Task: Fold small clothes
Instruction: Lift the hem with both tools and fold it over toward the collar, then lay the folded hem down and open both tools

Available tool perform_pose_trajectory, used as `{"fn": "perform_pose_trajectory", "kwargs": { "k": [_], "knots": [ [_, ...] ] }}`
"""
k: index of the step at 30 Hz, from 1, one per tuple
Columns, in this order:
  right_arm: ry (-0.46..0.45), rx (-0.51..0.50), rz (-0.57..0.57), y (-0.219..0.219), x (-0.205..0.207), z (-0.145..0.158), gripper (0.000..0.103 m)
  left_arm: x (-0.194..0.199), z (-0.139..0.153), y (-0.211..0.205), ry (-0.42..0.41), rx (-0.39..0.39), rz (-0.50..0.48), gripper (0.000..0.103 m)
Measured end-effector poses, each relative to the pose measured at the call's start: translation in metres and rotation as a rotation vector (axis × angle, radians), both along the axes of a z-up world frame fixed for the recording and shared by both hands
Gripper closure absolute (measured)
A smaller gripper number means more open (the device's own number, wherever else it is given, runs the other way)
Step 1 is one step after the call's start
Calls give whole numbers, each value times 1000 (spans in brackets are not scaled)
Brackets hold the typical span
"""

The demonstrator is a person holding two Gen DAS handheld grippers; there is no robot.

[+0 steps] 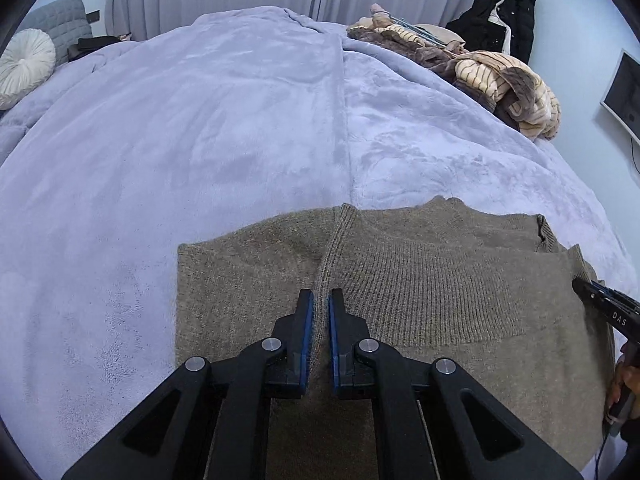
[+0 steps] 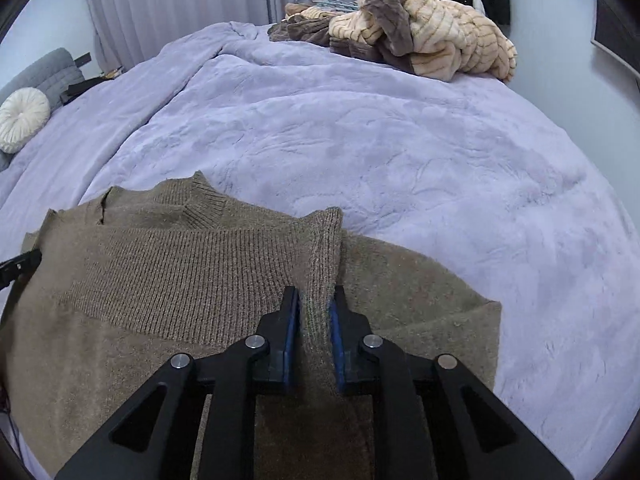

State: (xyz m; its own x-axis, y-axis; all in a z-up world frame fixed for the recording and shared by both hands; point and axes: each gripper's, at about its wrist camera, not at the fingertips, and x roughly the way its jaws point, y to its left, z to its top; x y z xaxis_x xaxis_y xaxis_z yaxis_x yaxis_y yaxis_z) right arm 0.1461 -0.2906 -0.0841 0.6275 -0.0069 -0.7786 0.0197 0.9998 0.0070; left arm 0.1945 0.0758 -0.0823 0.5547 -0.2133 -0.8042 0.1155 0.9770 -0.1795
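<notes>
With both the left tongs (image 1: 321, 298) and right tongs (image 2: 315, 295) barely parted around ribbed edges of the brown sweater (image 1: 400, 292), dragging could undo its fold.

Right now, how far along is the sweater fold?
Done: the brown sweater lies flat on the lilac blanket, with its ribbed band folded up over the body. In hand: the left gripper and right gripper each straddle a ribbed fold edge, jaws slightly apart, knit between them. Left: probably more folds, since it is still wide; the striped pile at the far corner looks unfolded.
</notes>
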Motion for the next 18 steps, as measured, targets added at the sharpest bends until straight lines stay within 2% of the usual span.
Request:
{"fn": "perform_pose_trajectory", "kwargs": {
  "k": [2, 3, 4, 6, 8, 13, 16, 18],
  "knots": [
    [0, 39, -31, -10, 0, 2, 79, 1, 2, 10, 12, 2, 59, 62],
    [0, 46, -54, -14, -1, 4, 79, -1, 4, 16, 2, 6, 98, 41],
    [-2, 43, -96, -21, -5, 7, 79, -4, 7, 23, -16, 5, 133, 36],
    [-5, 76, -158, -34, -12, 12, 70, -12, 16, 38, -30, -36, 164, 36],
    [-5, 90, -207, -42, -22, 19, 68, -21, 24, 51, -24, -67, 163, 36],
    [-27, 185, -187, -49, -60, 36, 66, -51, 50, 51, -54, -108, 83, 36],
    [-21, 230, -115, -33, -92, 37, 66, -75, 53, 37, -35, -82, -9, 36],
    [3, 233, -56, -16, -108, 31, 66, -90, 46, 27, -38, -14, -52, 36]
  ]
}}
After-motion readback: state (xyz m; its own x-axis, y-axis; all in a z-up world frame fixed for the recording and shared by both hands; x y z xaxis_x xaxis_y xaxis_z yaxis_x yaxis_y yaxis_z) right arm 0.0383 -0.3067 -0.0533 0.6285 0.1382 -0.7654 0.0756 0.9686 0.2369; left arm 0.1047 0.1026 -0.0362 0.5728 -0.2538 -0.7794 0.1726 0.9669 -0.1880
